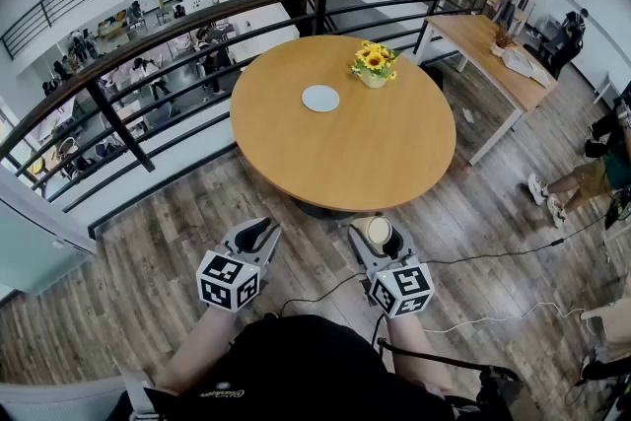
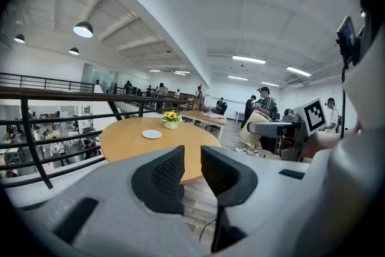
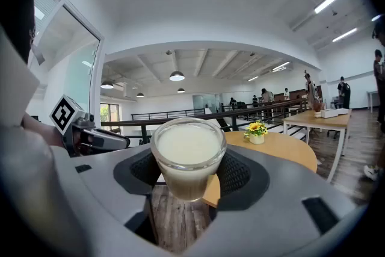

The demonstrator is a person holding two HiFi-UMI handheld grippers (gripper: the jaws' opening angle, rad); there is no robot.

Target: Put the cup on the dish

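A clear glass cup (image 3: pixel 188 156) full of a milky white liquid stands upright between the pads of my right gripper (image 3: pixel 188 173), which is shut on it. In the head view the cup (image 1: pixel 378 231) and right gripper (image 1: pixel 379 238) hang over the wooden floor, short of the round table's near edge. The small white dish (image 1: pixel 320 98) lies on the far half of that table, also visible as the dish (image 2: pixel 151 134) in the left gripper view. My left gripper (image 1: pixel 255 235) hovers beside the right one, its jaws a narrow gap apart with nothing between them (image 2: pixel 192 168).
The round wooden table (image 1: pixel 345 148) carries a pot of yellow flowers (image 1: pixel 374 64) right of the dish. A black railing (image 1: pixel 148 39) curves behind the table over a drop to a lower floor. A rectangular table (image 1: pixel 493 49) and a seated person (image 1: pixel 592 175) are on the right.
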